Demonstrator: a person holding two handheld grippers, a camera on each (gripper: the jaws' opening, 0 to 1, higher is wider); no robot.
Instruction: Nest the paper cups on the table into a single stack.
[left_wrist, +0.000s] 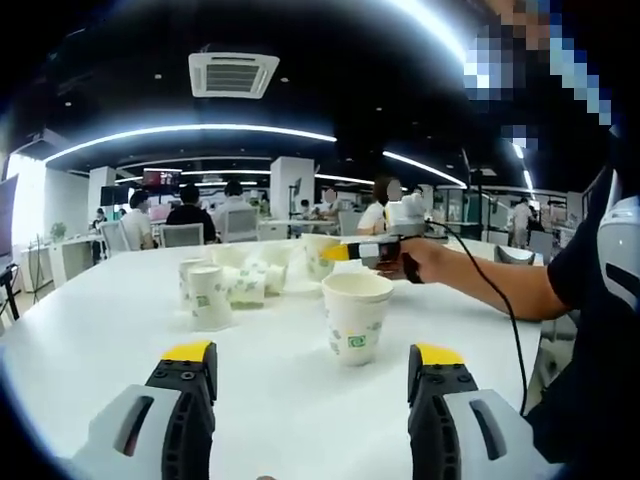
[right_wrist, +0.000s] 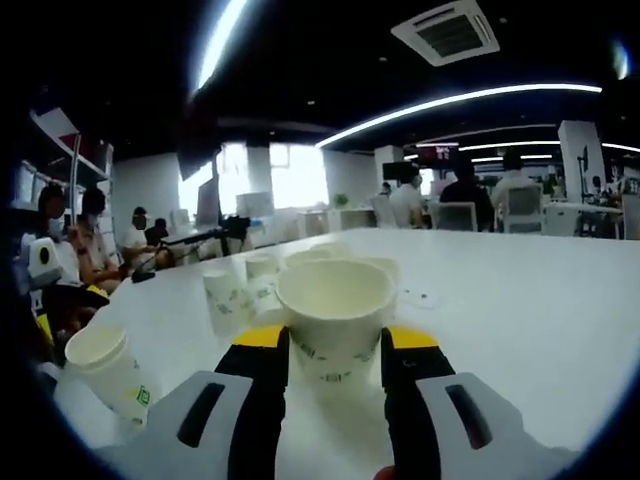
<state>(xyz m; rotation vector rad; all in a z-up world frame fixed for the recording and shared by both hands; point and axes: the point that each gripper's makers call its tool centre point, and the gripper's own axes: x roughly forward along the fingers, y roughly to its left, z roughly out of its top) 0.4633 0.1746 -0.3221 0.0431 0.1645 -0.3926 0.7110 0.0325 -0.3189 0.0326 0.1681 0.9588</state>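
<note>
**Right gripper holds a cup; the lone upright cup waits ahead of the left jaws**

In the right gripper view, the right gripper (right_wrist: 335, 350) has its yellow-tipped black jaws closed around a white paper cup with green print (right_wrist: 334, 305), upright, mouth open to the top of the frame, sitting low in the centre. Behind it, in the middle of the frame, a cluster of similar white paper cups (right_wrist: 245, 290) stands on the white table (right_wrist: 520, 310). At lower left another single white paper cup (right_wrist: 108, 370) stands alone.

In the left gripper view, the left gripper (left_wrist: 312, 375) has its jaws wide apart and holds nothing. That single cup (left_wrist: 355, 315) stands upright just above and between them, centre frame, its long axis vertical. The right gripper (left_wrist: 345, 252) and the person's hand (left_wrist: 425, 262) reach in from the right, above and behind it.

My judgement: the held cup lies up and behind the lone cup, so nesting turns on bringing the two vertical axes into line. The left gripper is the nearer to steady the lone cup.
</note>
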